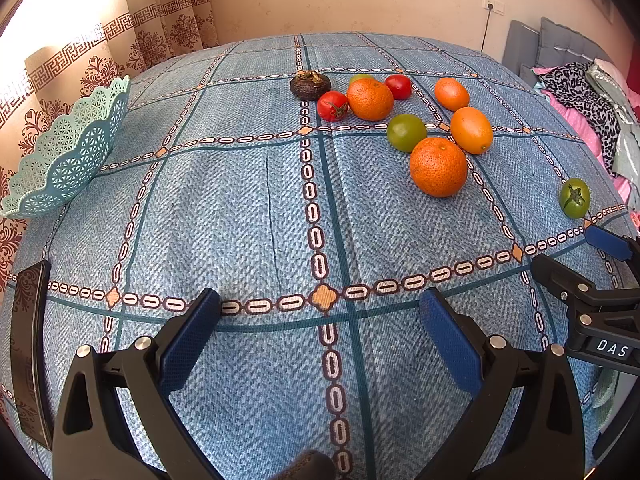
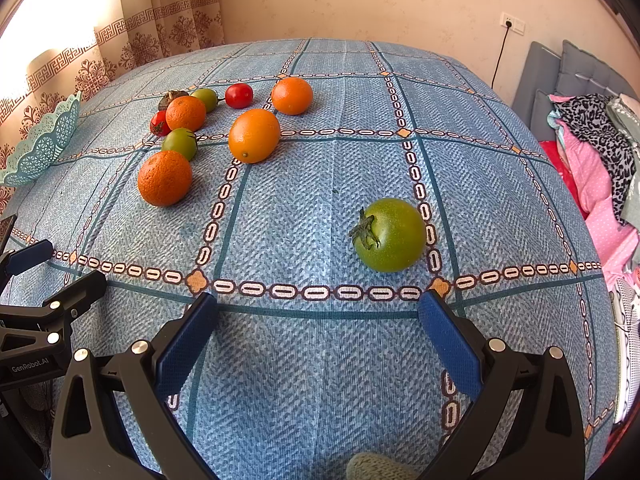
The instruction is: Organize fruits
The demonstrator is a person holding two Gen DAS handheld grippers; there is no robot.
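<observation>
My left gripper [image 1: 320,308] and my right gripper [image 2: 318,308] are both showing black frames with blue pads. Under me, the tablecloth [image 2: 320,352] is showing a blue herringbone weave, crossed by dark teal lines and white chain links with small orange diamonds. The basket [image 1: 76,148] is glowing pale mint, pierced in a lace pattern. The nearest tomato [image 2: 390,235] is showing green, two small ones [image 2: 239,95] red. The mandarins [image 2: 165,178] are shining orange and speckled. The curtain [image 1: 100,40] is wearing a beige ground with brown floral and key patterns.
</observation>
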